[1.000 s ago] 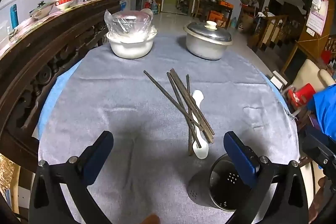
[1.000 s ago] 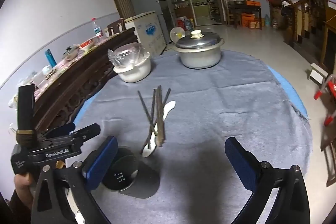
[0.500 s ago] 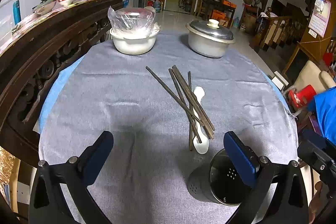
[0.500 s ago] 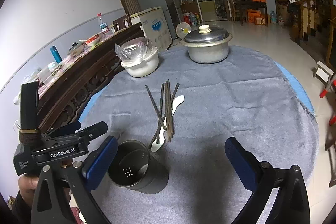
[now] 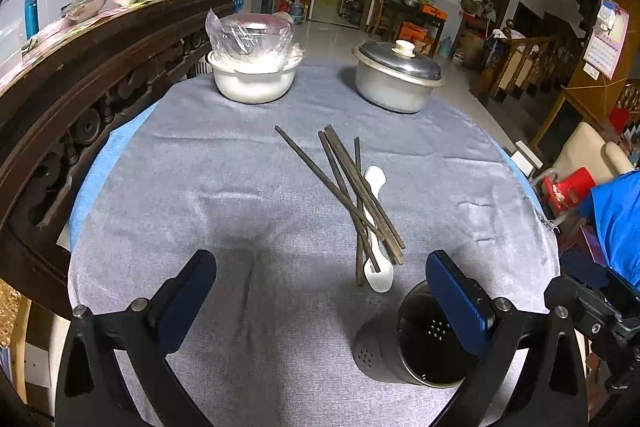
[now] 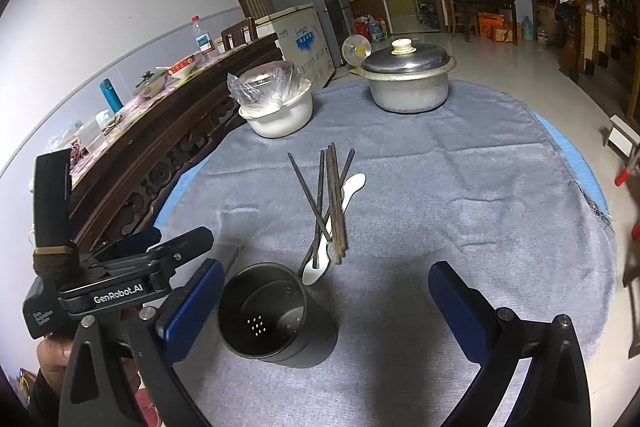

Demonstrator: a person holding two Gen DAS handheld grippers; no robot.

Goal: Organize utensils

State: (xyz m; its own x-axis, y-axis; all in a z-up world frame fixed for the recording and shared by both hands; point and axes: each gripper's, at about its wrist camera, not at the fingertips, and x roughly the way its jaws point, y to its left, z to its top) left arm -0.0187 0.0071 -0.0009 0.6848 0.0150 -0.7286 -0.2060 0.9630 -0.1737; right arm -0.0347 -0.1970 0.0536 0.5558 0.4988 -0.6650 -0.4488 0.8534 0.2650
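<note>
Dark chopsticks (image 5: 352, 191) crossed over white spoon (image 5: 376, 251) on grey cloth (image 5: 200, 187), dark holder (image 5: 412, 343) upright just beside, left gripper (image 5: 320, 291) and right gripper (image 6: 324, 303) both wide apart, holding nothing

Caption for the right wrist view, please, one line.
Open right gripper above a grey-clothed table, facing an empty perforated holder, loose chopsticks over a white spoon.
</note>
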